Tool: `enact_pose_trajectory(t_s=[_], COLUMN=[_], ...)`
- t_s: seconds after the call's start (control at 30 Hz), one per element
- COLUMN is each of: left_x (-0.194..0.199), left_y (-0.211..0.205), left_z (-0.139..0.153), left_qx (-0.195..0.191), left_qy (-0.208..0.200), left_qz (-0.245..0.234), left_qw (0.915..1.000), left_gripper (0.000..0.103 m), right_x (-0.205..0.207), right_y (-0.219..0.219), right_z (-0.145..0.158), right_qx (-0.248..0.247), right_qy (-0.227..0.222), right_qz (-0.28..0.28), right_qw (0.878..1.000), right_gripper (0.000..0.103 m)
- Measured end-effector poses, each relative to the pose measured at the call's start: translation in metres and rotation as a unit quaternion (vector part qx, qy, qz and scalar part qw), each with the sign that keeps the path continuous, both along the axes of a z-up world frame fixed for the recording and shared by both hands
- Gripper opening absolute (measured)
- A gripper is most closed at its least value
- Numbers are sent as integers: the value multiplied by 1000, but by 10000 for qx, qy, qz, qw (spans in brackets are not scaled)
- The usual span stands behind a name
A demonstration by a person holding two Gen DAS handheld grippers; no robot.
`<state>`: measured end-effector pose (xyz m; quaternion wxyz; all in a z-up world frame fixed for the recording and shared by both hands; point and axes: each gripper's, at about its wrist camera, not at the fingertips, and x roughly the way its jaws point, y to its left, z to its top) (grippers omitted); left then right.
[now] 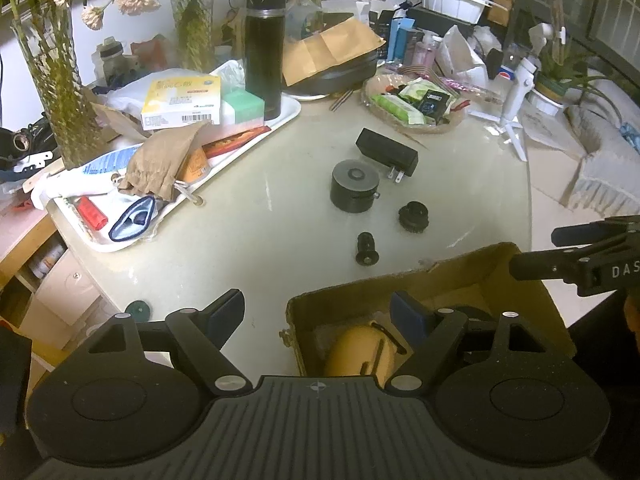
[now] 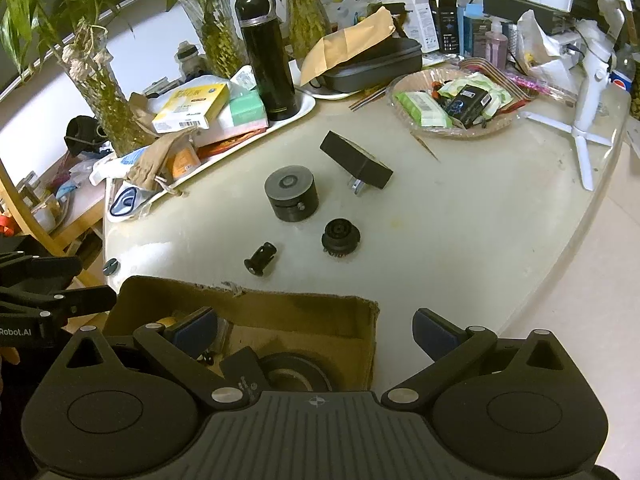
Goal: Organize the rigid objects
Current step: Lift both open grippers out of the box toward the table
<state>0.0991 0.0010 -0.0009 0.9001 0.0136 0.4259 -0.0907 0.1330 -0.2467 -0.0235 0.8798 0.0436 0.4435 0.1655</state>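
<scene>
A brown cardboard box (image 1: 404,280) stands at the table's near edge, with a tan object (image 1: 356,350) inside. My left gripper (image 1: 316,314) is open astride the box's left wall, one finger over the box, nothing held. My right gripper (image 2: 316,332) is open astride the right wall of the box (image 2: 256,304), above a black tape roll (image 2: 298,372). On the table beyond lie a black plug adapter (image 1: 386,152), a black cylinder (image 1: 354,186), a ribbed black knob (image 1: 413,216) and a small black plug (image 1: 366,249). The same four appear in the right wrist view: adapter (image 2: 356,160), cylinder (image 2: 291,194), knob (image 2: 340,236), plug (image 2: 261,258).
A white tray (image 1: 280,124) of clutter with a tall black flask (image 1: 264,48) lines the left. A snack basket (image 1: 412,100) and a white tripod (image 1: 516,96) stand behind. Glass vases (image 1: 60,80) sit far left. The table edge curves off at the right.
</scene>
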Motion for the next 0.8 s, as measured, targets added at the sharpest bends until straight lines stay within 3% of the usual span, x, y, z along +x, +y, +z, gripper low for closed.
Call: enact_pose_trajectory(t_s=[0.8], left_x=[22], left_y=[-5], left_z=[-8], left_qx=[-48], left_qy=[-216], left_qz=[-203], left_qw=[9995], left_gripper=[80], right_x=[32], right_y=[6], right_z=[-15], right_qx=[-70], right_qy=[-44], right_qz=[104], right_qw=[9999], right_gripper=[103])
